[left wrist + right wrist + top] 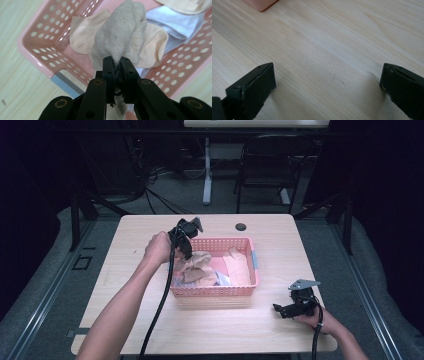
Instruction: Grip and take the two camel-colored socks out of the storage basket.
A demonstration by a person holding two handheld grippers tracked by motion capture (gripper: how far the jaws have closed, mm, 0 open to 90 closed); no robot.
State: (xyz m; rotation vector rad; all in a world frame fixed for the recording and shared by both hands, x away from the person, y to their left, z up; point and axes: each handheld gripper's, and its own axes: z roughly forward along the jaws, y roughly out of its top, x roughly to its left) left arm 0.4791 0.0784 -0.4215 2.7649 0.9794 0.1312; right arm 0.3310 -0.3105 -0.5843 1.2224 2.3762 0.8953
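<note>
My left claw [117, 65] is clamped tight on the grey sock [122, 32], over the left end of the pink basket [254, 265]. Sock hangs straight down from the jaws, long axis vertical, tail on the peach sock [82, 37] inside. My guess: lift is straight up. Right claw [328, 82] is wide open, empty, parked near the bench's front right corner, well clear.
</note>
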